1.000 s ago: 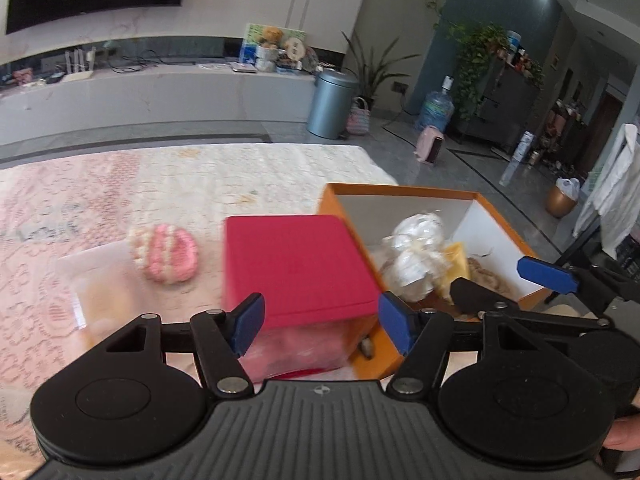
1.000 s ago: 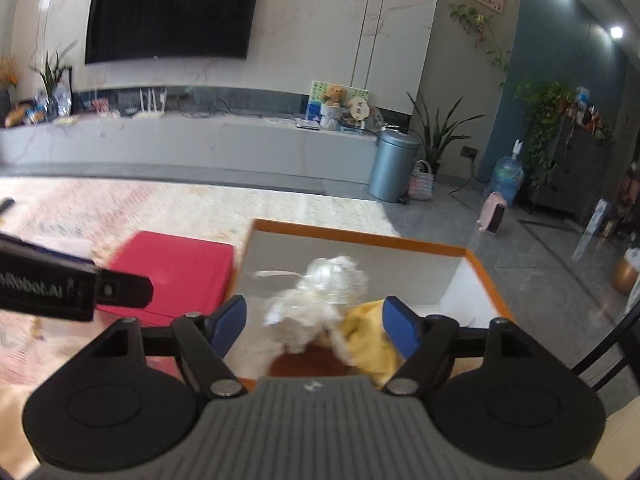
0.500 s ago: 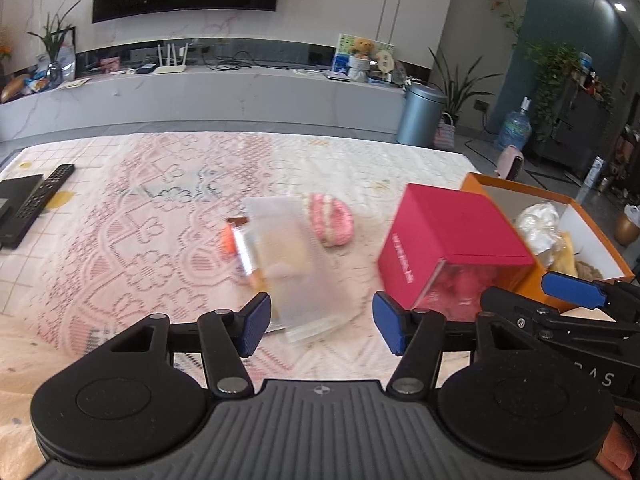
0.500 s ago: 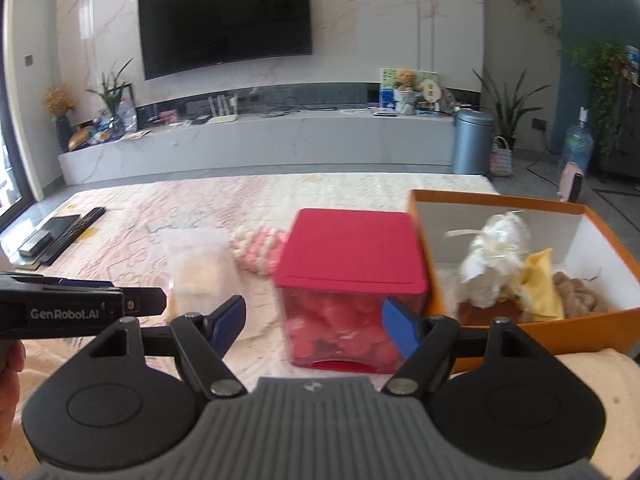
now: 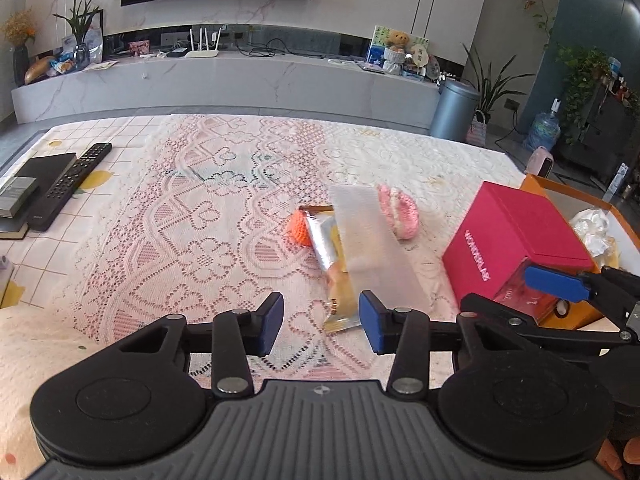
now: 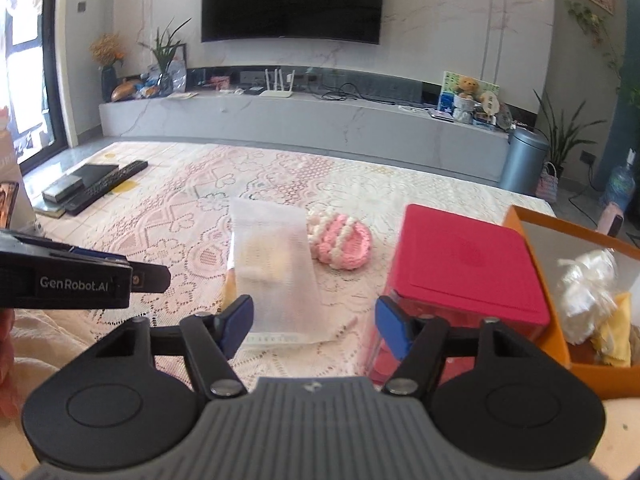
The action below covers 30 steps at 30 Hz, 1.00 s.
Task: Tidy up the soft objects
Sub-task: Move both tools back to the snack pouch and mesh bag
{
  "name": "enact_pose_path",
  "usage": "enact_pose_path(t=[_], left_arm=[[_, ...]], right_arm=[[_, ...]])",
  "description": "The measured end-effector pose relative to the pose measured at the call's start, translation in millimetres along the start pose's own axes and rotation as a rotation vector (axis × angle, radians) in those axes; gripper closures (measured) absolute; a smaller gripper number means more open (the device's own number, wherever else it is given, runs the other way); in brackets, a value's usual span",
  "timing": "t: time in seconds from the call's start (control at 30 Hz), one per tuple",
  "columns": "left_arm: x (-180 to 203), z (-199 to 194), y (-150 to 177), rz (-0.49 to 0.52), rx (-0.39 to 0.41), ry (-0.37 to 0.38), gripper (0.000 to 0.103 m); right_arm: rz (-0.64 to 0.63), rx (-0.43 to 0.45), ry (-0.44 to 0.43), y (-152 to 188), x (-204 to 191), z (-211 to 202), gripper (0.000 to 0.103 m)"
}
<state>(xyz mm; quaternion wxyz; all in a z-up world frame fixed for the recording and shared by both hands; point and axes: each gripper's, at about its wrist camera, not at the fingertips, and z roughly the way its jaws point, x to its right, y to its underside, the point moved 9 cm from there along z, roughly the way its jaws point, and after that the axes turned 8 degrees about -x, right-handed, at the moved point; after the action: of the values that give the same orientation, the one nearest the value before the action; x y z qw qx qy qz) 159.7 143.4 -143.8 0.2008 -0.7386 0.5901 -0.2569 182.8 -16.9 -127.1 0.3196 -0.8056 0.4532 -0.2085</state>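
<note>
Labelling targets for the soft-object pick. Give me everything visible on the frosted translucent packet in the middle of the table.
The frosted packet is a flat, long rectangular pouch of milky translucent film with a sealed strip at its near end; pale yellowish contents show faintly through it. It lies flat on the lace tablecloth, long axis running away from the cameras. It overlaps a shiny foil-wrapped snack beneath its left edge, and its far end seems to reach the pink-and-white crocheted piece. No gripper touches it; the right gripper, open, is nearest.

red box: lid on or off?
On. The red lid sits flat and square over the clear box body; no gap is visible.
</note>
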Motion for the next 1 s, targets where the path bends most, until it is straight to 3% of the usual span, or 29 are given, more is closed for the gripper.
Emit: enact_pose_path(t=[0.17,0.57,0.83,1.0], left_arm=[[-7,15,-2,0.007,-0.040,-0.010,0.052],[-28,51,-9,-0.082,-0.128,-0.010,0.053],[-45,63,-7,-0.181,-0.154,0.011,0.055],[-45,66,-6,-0.187,-0.165,0.015,0.055]], right_arm=[[-0.053,-0.029,-0.023,-8,-14,22,0.038],[-0.157,-0.120,-0.037,-21,-25,77,0.037],[-0.162,-0.182,-0.070,-26,-28,106,0.025],[-0.156,-0.220,-0.085,-27,-30,123,0.016]])
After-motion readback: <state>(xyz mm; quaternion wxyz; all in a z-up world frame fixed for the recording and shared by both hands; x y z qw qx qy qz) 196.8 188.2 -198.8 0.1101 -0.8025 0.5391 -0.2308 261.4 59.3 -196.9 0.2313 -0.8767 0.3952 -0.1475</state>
